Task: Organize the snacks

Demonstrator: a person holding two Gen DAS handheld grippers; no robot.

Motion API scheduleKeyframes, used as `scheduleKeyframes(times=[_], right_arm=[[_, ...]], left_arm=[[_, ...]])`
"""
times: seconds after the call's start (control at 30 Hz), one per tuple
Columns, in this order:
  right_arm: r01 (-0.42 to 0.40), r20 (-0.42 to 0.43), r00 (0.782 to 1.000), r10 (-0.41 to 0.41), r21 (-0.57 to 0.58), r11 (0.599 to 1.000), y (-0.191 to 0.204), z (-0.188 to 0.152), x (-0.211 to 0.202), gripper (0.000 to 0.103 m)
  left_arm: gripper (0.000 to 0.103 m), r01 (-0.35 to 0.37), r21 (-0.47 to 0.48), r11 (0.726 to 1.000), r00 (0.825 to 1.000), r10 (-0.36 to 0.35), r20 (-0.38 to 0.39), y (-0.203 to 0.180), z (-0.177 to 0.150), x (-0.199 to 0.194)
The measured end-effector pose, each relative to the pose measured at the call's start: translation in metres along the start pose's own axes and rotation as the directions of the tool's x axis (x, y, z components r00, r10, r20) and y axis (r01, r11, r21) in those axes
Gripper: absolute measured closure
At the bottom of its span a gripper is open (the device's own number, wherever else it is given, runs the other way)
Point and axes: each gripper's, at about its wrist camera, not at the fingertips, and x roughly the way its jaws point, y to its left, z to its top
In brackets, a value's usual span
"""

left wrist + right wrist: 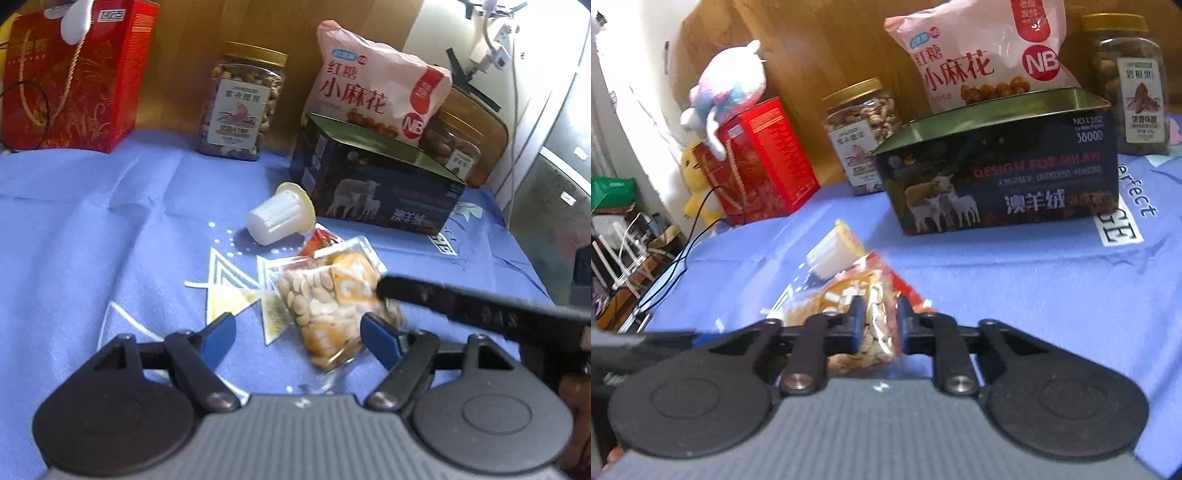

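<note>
Pinching a clear nut packet [875, 332], right hand-held gripper [878, 325] clamps.

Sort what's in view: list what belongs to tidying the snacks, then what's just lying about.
Job: seed packet, clamped in the right gripper; open left gripper beside it; white jelly cup; red packet; open sheep tin.

Lying about: plush toys, red gift box, black cable.
</note>
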Motion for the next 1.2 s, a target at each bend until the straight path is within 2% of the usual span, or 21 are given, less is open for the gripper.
scheduleKeyframes(times=[0.07, 0.17, 0.33, 0.43, 0.5, 0.6, 0.73, 0.8, 0.87, 0.93, 1.03, 1.2], right_arm=[[-0.017, -0.023, 1.0, 0.017, -0.004, 1.0, 0.005, -0.009, -0.007, 0.085], [-0.061, -0.052, 0.997, 0.061, -0.011, 0.998, 0.016, -0.024, -0.017, 0.084], [-0.1, -0.058, 0.993, 0.102, 0.032, 0.994, 0.02, -0.042, -0.034, 0.08], [-0.113, -0.055, 0.992, 0.116, 0.07, 0.991, 0.016, -0.047, -0.043, 0.079], [-0.115, -0.051, 0.992, 0.119, 0.073, 0.991, 0.018, -0.05, -0.047, 0.075], [-0.113, -0.049, 0.992, 0.115, 0.044, 0.993, 0.023, -0.054, -0.054, 0.064], [-0.065, -0.042, 0.997, 0.062, -0.061, 0.996, 0.035, -0.06, -0.06, 0.055], [-0.048, -0.04, 0.998, 0.044, -0.114, 0.992, 0.041, -0.064, -0.063, 0.048], [-0.024, -0.036, 0.999, 0.018, -0.178, 0.984, 0.048, -0.07, -0.066, 0.034], [0.029, -0.024, 0.999, -0.037, -0.279, 0.96, 0.058, -0.078, -0.068, 0.028], [0.102, 0.011, 0.994, -0.106, -0.391, 0.915, 0.067, -0.09, -0.066, 0.028], [0.096, 0.012, 0.995, -0.098, -0.361, 0.928, 0.056, -0.088, -0.069, 0.036]], left_arm=[[0.03, 0.047, -0.01, 0.999, 0.999, -0.047, -0.006, 0.0, -0.001, 0.0], [0.034, 0.074, -0.015, 0.997, 0.997, -0.074, -0.01, -0.001, -0.003, -0.002], [0.042, 0.085, 0.0, 0.996, 0.996, -0.085, -0.012, -0.004, -0.01, -0.009], [0.042, 0.094, 0.003, 0.996, 0.996, -0.094, -0.01, -0.006, -0.016, -0.014], [0.042, 0.102, 0.01, 0.995, 0.995, -0.102, -0.014, -0.01, -0.02, -0.017], [0.043, 0.106, 0.033, 0.994, 0.994, -0.106, -0.015, -0.019, -0.03, -0.021], [0.045, 0.116, 0.055, 0.992, 0.993, -0.115, -0.021, -0.027, -0.035, -0.023], [0.045, 0.126, 0.057, 0.99, 0.992, -0.125, -0.027, -0.031, -0.037, -0.023], [0.046, 0.142, 0.063, 0.988, 0.99, -0.14, -0.036, -0.036, -0.038, -0.022], [0.047, 0.154, 0.072, 0.986, 0.988, -0.151, -0.045, -0.042, -0.04, -0.021], [0.047, 0.157, 0.086, 0.984, 0.987, -0.153, -0.05, -0.049, -0.042, -0.02], [0.054, 0.189, 0.06, 0.98, 0.981, -0.185, -0.061, -0.054, -0.041, -0.015]])
